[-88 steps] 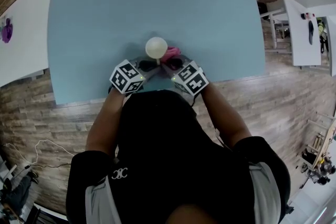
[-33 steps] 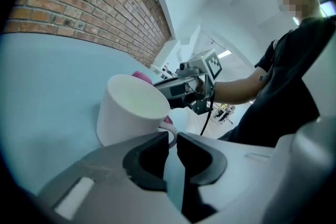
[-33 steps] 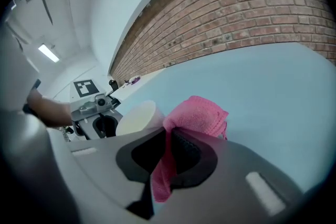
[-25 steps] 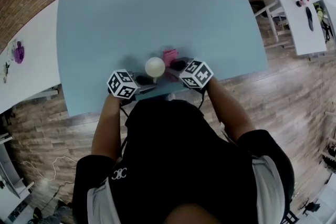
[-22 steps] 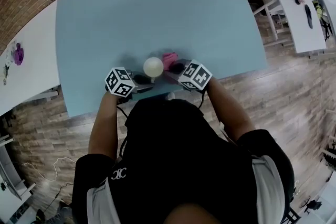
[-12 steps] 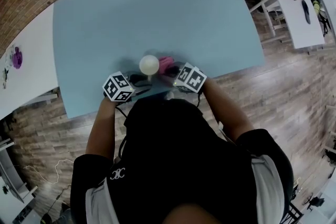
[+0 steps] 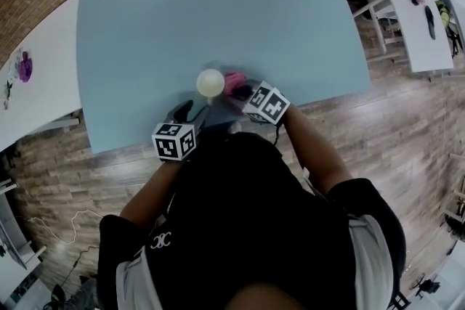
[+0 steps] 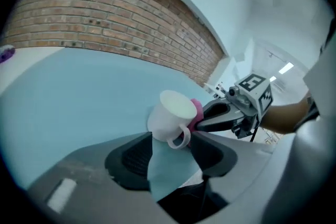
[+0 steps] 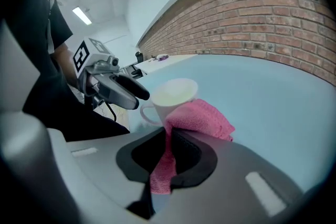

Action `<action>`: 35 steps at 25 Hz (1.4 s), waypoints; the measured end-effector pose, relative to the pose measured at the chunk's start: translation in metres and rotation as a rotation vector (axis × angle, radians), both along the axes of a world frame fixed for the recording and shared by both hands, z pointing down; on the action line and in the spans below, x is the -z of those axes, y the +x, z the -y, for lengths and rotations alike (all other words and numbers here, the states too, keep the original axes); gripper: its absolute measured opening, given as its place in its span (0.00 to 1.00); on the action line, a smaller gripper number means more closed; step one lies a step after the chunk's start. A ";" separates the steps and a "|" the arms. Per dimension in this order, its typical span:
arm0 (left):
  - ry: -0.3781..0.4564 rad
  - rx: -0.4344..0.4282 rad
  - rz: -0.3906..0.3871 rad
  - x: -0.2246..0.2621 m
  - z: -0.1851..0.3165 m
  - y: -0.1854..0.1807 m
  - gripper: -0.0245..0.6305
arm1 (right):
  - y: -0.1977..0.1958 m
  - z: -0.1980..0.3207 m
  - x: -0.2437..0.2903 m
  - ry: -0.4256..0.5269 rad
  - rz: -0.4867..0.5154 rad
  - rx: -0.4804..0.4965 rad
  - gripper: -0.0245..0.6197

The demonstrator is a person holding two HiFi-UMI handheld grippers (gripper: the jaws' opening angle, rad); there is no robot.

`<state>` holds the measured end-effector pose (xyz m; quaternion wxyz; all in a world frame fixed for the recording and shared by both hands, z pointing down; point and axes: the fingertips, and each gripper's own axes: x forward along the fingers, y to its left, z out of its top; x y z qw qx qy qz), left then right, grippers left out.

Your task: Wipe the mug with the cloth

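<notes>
A white mug (image 7: 211, 82) stands upright on the blue table (image 7: 218, 3) near its front edge, handle towards me. My left gripper (image 7: 190, 111) sits just behind the handle (image 8: 179, 138). Its jaws have just been opening and now stand open, with only bare table between them and the mug (image 8: 169, 115) just beyond the tips. My right gripper (image 9: 169, 136) is shut on a pink cloth (image 9: 202, 118). The cloth (image 7: 234, 81) is bunched against the mug's right side. The right gripper (image 8: 220, 115) shows beside the mug in the left gripper view.
The table's near edge (image 7: 145, 138) runs right under both grippers. A white table with a purple object (image 7: 24, 67) stands at the left, another white table (image 7: 425, 18) at the right. Wooden floor surrounds the table, and brick lies beyond its far edge.
The left gripper has drawn back from the mug towards the table's near edge and rolled over. The mug, the cloth and the right gripper have stayed in place.
</notes>
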<state>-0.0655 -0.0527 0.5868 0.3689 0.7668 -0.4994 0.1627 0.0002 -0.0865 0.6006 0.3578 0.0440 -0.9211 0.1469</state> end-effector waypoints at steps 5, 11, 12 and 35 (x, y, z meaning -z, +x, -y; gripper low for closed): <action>-0.023 -0.041 0.113 0.001 0.005 0.019 0.37 | 0.003 0.002 0.001 -0.003 -0.004 -0.010 0.10; 0.001 -0.011 0.113 0.005 0.022 0.024 0.30 | 0.001 0.000 0.002 -0.004 0.000 -0.021 0.10; 0.001 -0.004 0.123 0.005 0.023 0.023 0.26 | 0.002 -0.001 0.003 -0.003 0.001 -0.023 0.10; -0.022 -0.296 0.327 -0.006 0.028 0.016 0.11 | 0.003 -0.001 0.004 -0.004 0.006 -0.031 0.10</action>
